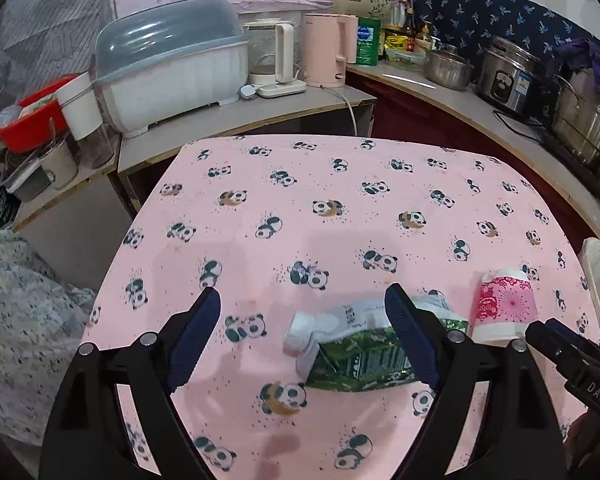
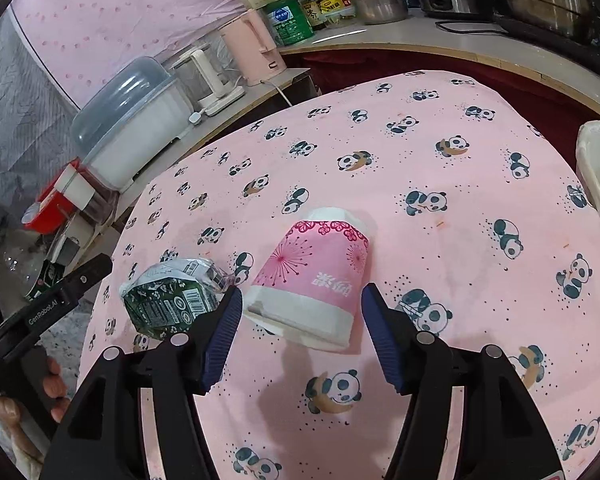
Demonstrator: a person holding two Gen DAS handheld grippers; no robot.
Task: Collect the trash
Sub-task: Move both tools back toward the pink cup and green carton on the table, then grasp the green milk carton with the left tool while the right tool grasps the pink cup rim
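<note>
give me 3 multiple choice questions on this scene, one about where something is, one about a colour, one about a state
1. Where does the crushed green carton lie relative to the paper cup in the right wrist view?
A. To its left
B. To its right
C. Inside it

2. What colour is the printed band on the paper cup?
A. Blue
B. Pink
C. Yellow

3. How do the right tongs stand?
A. Shut on the cup
B. Open, with the cup's rim end between the fingers
C. Shut on the carton

Answers:
1. A, the carton sits left of the cup on the panda tablecloth.
2. B, a pink band with flower patterns wraps the white cup.
3. B, both blue pads stand apart on either side of the cup, not pressing it. The left tongs are open too.
</note>
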